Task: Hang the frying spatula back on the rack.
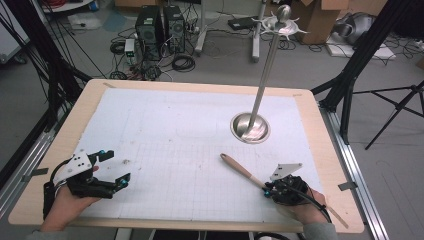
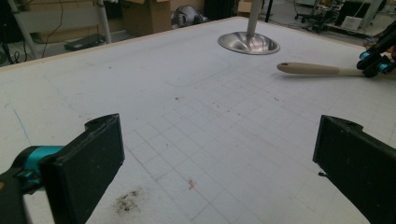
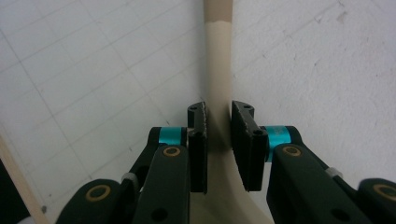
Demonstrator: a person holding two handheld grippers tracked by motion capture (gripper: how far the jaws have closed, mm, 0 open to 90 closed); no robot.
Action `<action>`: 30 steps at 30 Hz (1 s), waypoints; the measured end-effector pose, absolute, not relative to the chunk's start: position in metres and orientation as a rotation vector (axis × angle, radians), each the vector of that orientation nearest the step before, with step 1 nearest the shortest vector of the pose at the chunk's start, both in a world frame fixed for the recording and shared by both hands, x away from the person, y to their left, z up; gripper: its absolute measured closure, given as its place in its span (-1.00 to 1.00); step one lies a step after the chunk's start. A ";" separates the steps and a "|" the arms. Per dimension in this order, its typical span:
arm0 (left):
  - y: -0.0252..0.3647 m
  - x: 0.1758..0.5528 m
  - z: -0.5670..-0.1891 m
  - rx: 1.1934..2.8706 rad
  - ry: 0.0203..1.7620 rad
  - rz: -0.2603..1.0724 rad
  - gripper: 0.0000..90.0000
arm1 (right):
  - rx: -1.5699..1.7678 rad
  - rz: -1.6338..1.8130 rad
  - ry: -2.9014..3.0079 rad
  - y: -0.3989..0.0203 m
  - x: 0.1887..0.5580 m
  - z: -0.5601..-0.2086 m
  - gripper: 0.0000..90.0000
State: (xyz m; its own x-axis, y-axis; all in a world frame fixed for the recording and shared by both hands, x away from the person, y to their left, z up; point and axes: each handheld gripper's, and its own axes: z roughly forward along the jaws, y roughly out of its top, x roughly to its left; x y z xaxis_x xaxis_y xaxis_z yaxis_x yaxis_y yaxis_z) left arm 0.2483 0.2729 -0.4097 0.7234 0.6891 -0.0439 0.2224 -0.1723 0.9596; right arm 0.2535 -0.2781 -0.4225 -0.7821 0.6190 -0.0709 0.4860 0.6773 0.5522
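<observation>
Jaws of the right gripper (image 3: 218, 135) pinch the wooden spoon (image 1: 243, 171) near the tabletop's (image 1: 200, 85) front right corner, low on its handle for control. The left gripper (image 1: 107, 170) waits wide open, front left.

— Any writing, labels or numbers to read anywhere?

— None that I can make out. The white mat (image 1: 165, 130) on the desk (image 1: 60, 150) ahead of the right hand-held gripper (image 1: 270, 192) carries only printed grid lines, no figures. The cardboard boxes (image 1: 320, 15) far beyond it are too blurred to read.
</observation>
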 end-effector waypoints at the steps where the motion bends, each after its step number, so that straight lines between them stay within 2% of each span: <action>1: 0.273 0.249 -0.410 1.736 0.725 0.486 -0.95 | 0.890 0.770 2.641 -0.279 0.253 -0.423 0.73; 30: 0.275 0.251 -0.411 1.736 0.717 0.467 -0.95 | 0.832 1.034 2.623 -0.302 0.263 -0.393 0.73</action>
